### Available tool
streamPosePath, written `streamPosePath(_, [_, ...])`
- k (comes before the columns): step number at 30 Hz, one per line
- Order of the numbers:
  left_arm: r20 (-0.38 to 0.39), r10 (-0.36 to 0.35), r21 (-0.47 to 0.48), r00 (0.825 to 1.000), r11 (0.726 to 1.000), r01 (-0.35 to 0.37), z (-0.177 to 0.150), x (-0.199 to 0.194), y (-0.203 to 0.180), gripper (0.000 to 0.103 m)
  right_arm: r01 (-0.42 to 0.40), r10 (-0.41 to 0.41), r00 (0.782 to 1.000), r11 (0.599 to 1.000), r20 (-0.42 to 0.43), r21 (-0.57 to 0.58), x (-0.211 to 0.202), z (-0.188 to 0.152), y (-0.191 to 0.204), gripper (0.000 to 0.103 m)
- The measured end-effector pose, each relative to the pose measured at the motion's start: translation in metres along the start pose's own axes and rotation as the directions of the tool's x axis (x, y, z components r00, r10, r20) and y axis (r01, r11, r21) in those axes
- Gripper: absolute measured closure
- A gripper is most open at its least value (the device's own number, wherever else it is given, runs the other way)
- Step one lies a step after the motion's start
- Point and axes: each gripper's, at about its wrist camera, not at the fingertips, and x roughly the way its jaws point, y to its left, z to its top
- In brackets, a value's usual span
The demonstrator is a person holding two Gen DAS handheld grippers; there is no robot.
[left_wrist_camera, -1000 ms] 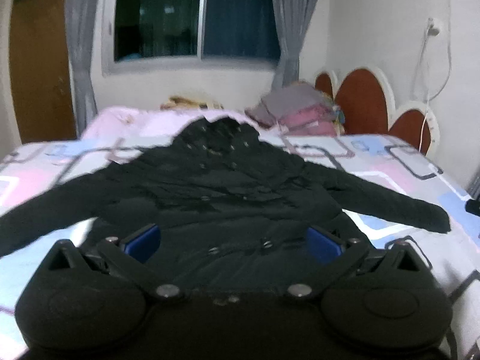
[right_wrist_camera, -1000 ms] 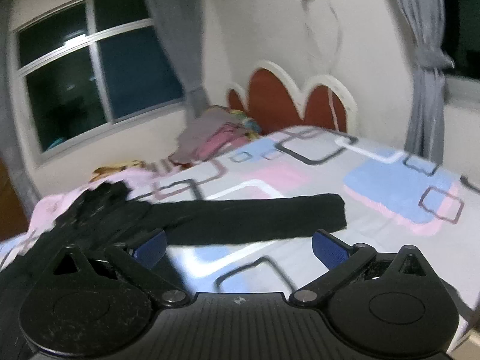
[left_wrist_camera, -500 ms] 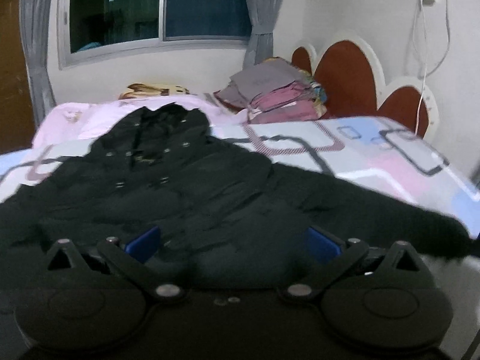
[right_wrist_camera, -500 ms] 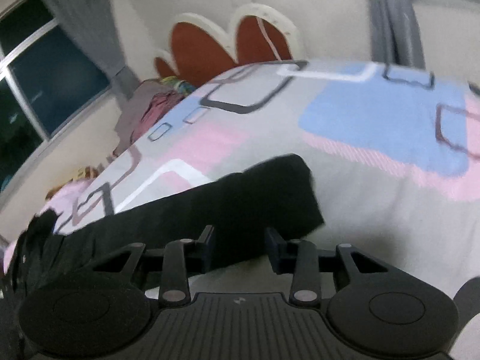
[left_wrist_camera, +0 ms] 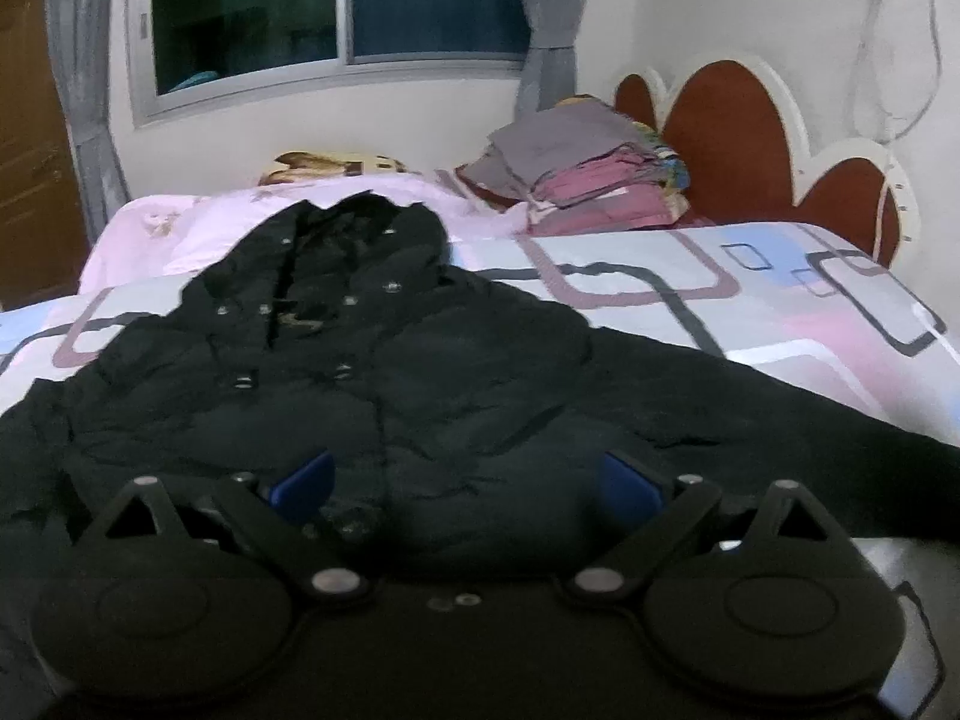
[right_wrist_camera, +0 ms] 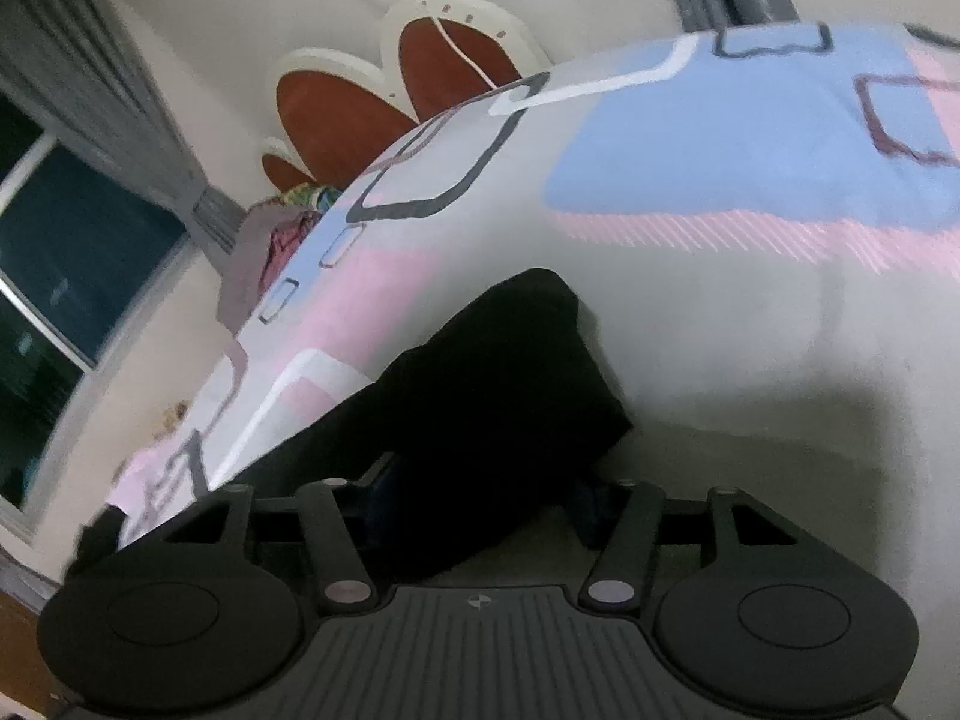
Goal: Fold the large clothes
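Observation:
A black hooded jacket lies spread face up on the patterned bed sheet, hood toward the window. My left gripper hovers low over its bottom hem, jaws wide and starting to close, the blue pads not pressing the cloth. In the right wrist view the end of the jacket's black sleeve lies on the sheet and runs in between the fingers of my right gripper. Those jaws are narrow, easing slightly open, and the cuff fills the gap between them.
A stack of folded clothes sits at the head of the bed by the red and white headboard. A pink blanket lies beyond the hood. A window with grey curtains is on the far wall.
My left gripper slid sideways and lower along the jacket's hem. My right gripper dropped, rolled and narrowed its jaws around the sleeve's cuff.

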Motion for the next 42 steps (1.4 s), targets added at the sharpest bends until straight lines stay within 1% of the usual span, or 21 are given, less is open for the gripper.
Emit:
streamPosePath(1, [-0.005, 0.014, -0.003, 1.0, 1.0, -0.014, 0.002, 0.002, 0.004, 0.007, 0.004, -0.004, 1.0, 1.0, -0.007, -0.004, 0.002, 0.002, 0.0, 0.076])
streamPosePath(3, [-0.029, 0.055, -0.017, 0.998, 0.998, -0.056, 0.004, 0.004, 0.017, 0.005, 0.02, -0.02, 1.0, 0.999, -0.01, -0.03, 0.008, 0.005, 0.006, 0.08])
streamPosePath(6, [-0.067, 0.109, -0.022, 0.992, 0.994, -0.111, 0.005, 0.007, 0.044, 0.006, 0.033, -0.032, 0.999, 0.99, 0.009, -0.137, 0.008, 0.008, 0.031, 0.088])
streamPosePath(8, [-0.075, 0.14, -0.035, 0.987, 0.989, -0.143, 0.004, 0.005, 0.064, 0.005, 0.019, -0.013, 0.999, 0.979, 0.031, -0.204, 0.006, 0.008, 0.054, 0.09])
streamPosePath(11, [-0.07, 0.153, -0.074, 0.986, 0.985, -0.158, 0.002, -0.002, 0.098, 0.005, -0.04, 0.059, 0.997, 0.952, 0.055, -0.304, -0.001, 0.004, 0.098, 0.09])
streamPosePath(13, [-0.053, 0.164, -0.102, 0.985, 0.98, -0.168, 0.003, -0.009, 0.119, 0.004, -0.096, 0.124, 0.991, 0.923, 0.051, -0.374, -0.006, -0.005, 0.135, 0.09])
streamPosePath(15, [-0.052, 0.151, -0.129, 0.987, 0.979, -0.156, 0.005, -0.014, 0.14, 0.004, -0.159, 0.192, 0.981, 0.881, 0.03, -0.445, -0.01, -0.02, 0.175, 0.09])
streamPosePath(16, [-0.052, 0.142, -0.13, 0.988, 0.98, -0.148, 0.006, -0.014, 0.147, 0.004, -0.193, 0.225, 0.974, 0.857, 0.01, -0.479, -0.013, -0.03, 0.195, 0.09])
streamPosePath(19, [-0.05, 0.115, -0.119, 0.992, 0.986, -0.12, 0.01, -0.012, 0.168, 0.016, -0.279, 0.296, 0.953, 0.78, -0.062, -0.56, -0.011, -0.068, 0.258, 0.09])
streamPosePath(22, [-0.042, 0.1, -0.138, 0.994, 0.985, -0.105, 0.015, -0.009, 0.193, 0.013, -0.352, 0.345, 0.929, 0.715, -0.133, -0.604, -0.007, -0.113, 0.311, 0.09])
streamPosePath(24, [-0.035, 0.086, -0.155, 0.996, 0.984, -0.09, 0.016, -0.008, 0.21, 0.012, -0.39, 0.362, 0.915, 0.683, -0.178, -0.618, -0.005, -0.146, 0.34, 0.09])
streamPosePath(25, [-0.032, 0.076, -0.164, 0.997, 0.983, -0.08, 0.016, -0.007, 0.217, 0.014, -0.401, 0.362, 0.911, 0.664, -0.198, -0.631, -0.002, -0.165, 0.355, 0.09])
streamPosePath(26, [-0.03, 0.056, -0.174, 0.998, 0.983, -0.06, 0.017, -0.006, 0.225, 0.019, -0.409, 0.357, 0.908, 0.642, -0.219, -0.648, 0.001, -0.185, 0.369, 0.09])
streamPosePath(29, [-0.037, -0.004, -0.194, 0.999, 0.981, -0.003, 0.016, -0.001, 0.246, 0.031, -0.441, 0.343, 0.895, 0.592, -0.284, -0.674, 0.013, -0.234, 0.396, 0.09])
streamPosePath(32, [-0.021, -0.036, -0.205, 0.999, 0.978, 0.031, 0.014, 0.0, 0.262, 0.031, -0.469, 0.335, 0.881, 0.539, -0.333, -0.7, 0.02, -0.279, 0.415, 0.09])
streamPosePath(34, [-0.014, -0.051, -0.209, 0.999, 0.977, 0.047, 0.012, 0.002, 0.271, 0.028, -0.487, 0.333, 0.871, 0.49, -0.361, -0.723, 0.021, -0.309, 0.428, 0.09])
streamPosePath(37, [-0.012, -0.072, -0.216, 0.997, 0.974, 0.068, 0.007, 0.007, 0.281, 0.027, -0.515, 0.322, 0.854, 0.418, -0.408, -0.748, 0.029, -0.347, 0.443, 0.09])
streamPosePath(38, [-0.018, -0.076, -0.22, 0.997, 0.973, 0.071, 0.005, 0.01, 0.284, 0.027, -0.518, 0.304, 0.854, 0.4, -0.423, -0.756, 0.036, -0.36, 0.451, 0.09])
streamPosePath(40, [-0.023, -0.085, -0.23, 0.996, 0.97, 0.078, 0.001, 0.014, 0.289, 0.026, -0.536, 0.268, 0.844, 0.383, -0.464, -0.753, 0.049, -0.375, 0.451, 0.09])
streamPosePath(41, [-0.03, -0.087, -0.232, 0.996, 0.97, 0.078, -0.001, 0.018, 0.292, 0.025, -0.523, 0.253, 0.852, 0.373, -0.458, -0.766, 0.052, -0.385, 0.453, 0.089])
streamPosePath(42, [-0.032, -0.091, -0.232, 0.995, 0.969, 0.081, -0.002, 0.02, 0.292, 0.024, -0.494, 0.238, 0.869, 0.353, -0.434, -0.795, 0.047, -0.395, 0.453, 0.086])
